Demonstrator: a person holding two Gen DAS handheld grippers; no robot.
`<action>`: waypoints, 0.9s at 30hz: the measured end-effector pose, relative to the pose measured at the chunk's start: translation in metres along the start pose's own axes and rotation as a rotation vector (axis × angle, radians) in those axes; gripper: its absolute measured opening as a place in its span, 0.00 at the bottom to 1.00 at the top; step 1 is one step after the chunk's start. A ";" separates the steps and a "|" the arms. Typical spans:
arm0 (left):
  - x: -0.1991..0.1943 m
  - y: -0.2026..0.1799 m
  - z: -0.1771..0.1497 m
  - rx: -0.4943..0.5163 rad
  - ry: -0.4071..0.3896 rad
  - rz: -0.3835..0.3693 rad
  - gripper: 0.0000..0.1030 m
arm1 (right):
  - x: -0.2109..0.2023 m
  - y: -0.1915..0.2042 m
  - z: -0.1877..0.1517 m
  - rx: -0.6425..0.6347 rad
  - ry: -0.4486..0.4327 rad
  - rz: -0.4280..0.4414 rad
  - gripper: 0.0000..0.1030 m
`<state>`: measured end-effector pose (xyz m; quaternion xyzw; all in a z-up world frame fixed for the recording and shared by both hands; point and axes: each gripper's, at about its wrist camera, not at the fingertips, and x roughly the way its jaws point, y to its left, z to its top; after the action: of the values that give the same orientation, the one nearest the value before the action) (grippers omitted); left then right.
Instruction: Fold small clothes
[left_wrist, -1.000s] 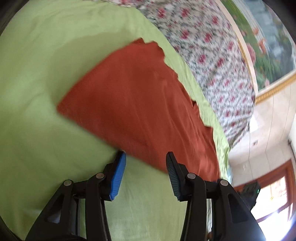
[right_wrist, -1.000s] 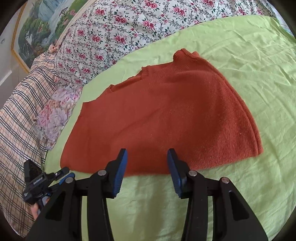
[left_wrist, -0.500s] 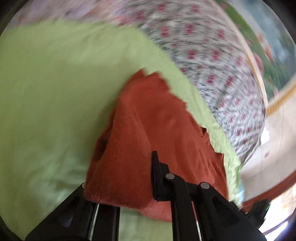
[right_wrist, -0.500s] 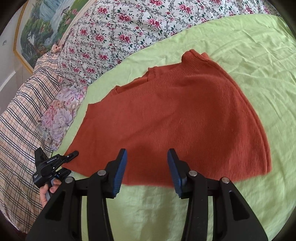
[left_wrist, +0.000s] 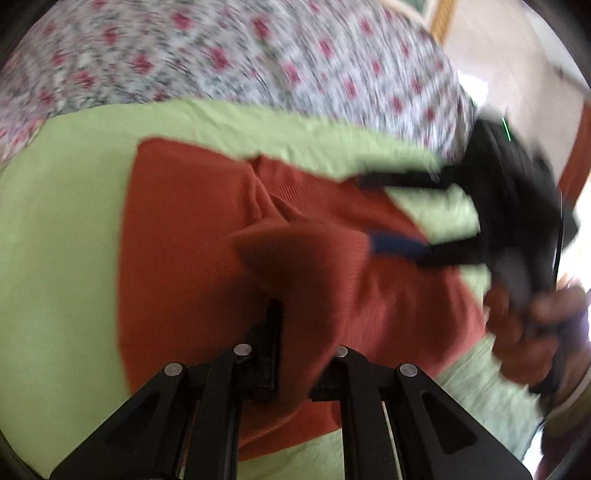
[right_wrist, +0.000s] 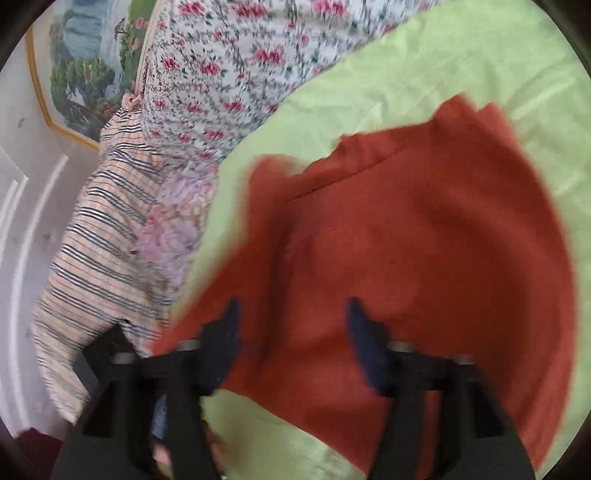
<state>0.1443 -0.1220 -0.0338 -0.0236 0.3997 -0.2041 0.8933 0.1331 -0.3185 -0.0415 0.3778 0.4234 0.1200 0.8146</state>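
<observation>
A rust-red knit garment (left_wrist: 184, 240) lies on a light green sheet (left_wrist: 55, 258). My left gripper (left_wrist: 295, 332) is shut on a lifted flap of the garment, and the cloth drapes over its fingers and hides the pads. In the right wrist view the garment (right_wrist: 443, 240) fills the middle. My right gripper (right_wrist: 291, 332) is open, its blue pads over the garment's near edge. The right gripper also shows in the left wrist view (left_wrist: 402, 214), open, at the garment's far corner. Both views are blurred.
A floral quilt (right_wrist: 229, 66) lies past the green sheet. A striped plaid cloth (right_wrist: 96, 258) and a pale flowered pillow (right_wrist: 173, 236) lie at the left. A framed landscape picture (right_wrist: 85, 66) hangs on the wall.
My left gripper closed on the garment's edge and lifted it into a fold across the garment. My right gripper moved forward over the near edge, staying open.
</observation>
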 end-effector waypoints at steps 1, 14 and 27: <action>0.004 -0.006 -0.003 0.026 0.002 0.022 0.10 | 0.006 0.000 0.003 0.000 0.009 -0.010 0.80; -0.019 -0.024 0.006 0.122 -0.061 -0.011 0.07 | 0.074 0.028 0.041 -0.129 0.104 -0.167 0.14; 0.022 -0.120 0.027 0.121 0.015 -0.300 0.07 | -0.066 -0.029 0.035 -0.132 -0.052 -0.315 0.13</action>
<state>0.1358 -0.2433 -0.0062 -0.0277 0.3854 -0.3591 0.8495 0.1161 -0.3901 -0.0100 0.2556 0.4475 0.0085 0.8569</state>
